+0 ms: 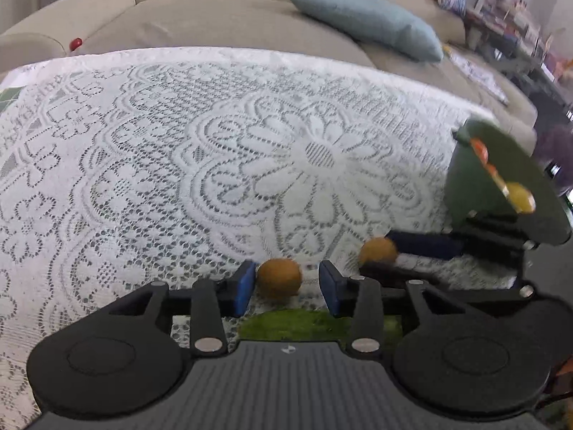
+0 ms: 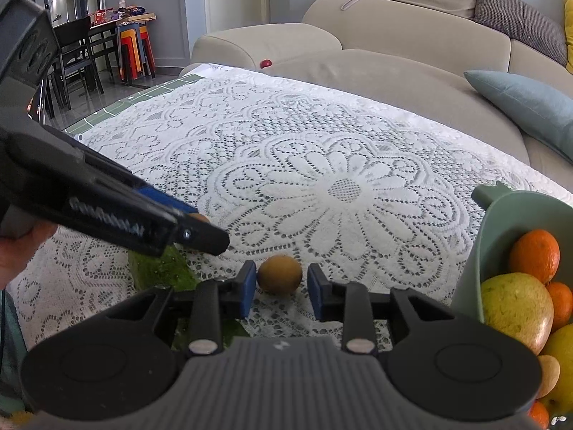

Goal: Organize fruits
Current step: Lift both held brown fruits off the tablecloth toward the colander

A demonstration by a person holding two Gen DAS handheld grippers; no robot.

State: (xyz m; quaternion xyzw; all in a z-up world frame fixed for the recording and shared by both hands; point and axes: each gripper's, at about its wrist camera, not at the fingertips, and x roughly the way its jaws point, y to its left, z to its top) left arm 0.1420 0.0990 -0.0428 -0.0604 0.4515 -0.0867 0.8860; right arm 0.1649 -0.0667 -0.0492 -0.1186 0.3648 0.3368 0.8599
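Two small round brown fruits lie on the white lace cloth (image 1: 179, 150). One brown fruit (image 1: 279, 276) sits between the blue pads of my left gripper (image 1: 286, 286), touching the left pad, with a gap at the right pad. The other brown fruit (image 2: 280, 274) lies between the pads of my right gripper (image 2: 282, 288), with a thin gap on its right side. In the right wrist view the left gripper (image 2: 211, 236) comes in from the left. A pale green bowl (image 2: 490, 215) at the right holds an orange (image 2: 535, 254), a yellow-green fruit (image 2: 515, 308) and other fruit.
A patch of green mossy mat (image 1: 293, 322) lies on the cloth under the grippers. A beige sofa (image 2: 358, 71) with a blue-grey cushion (image 1: 369, 21) runs behind the table. A small red object (image 2: 265, 63) rests on the sofa. Dark dining chairs (image 2: 75, 53) stand far left.
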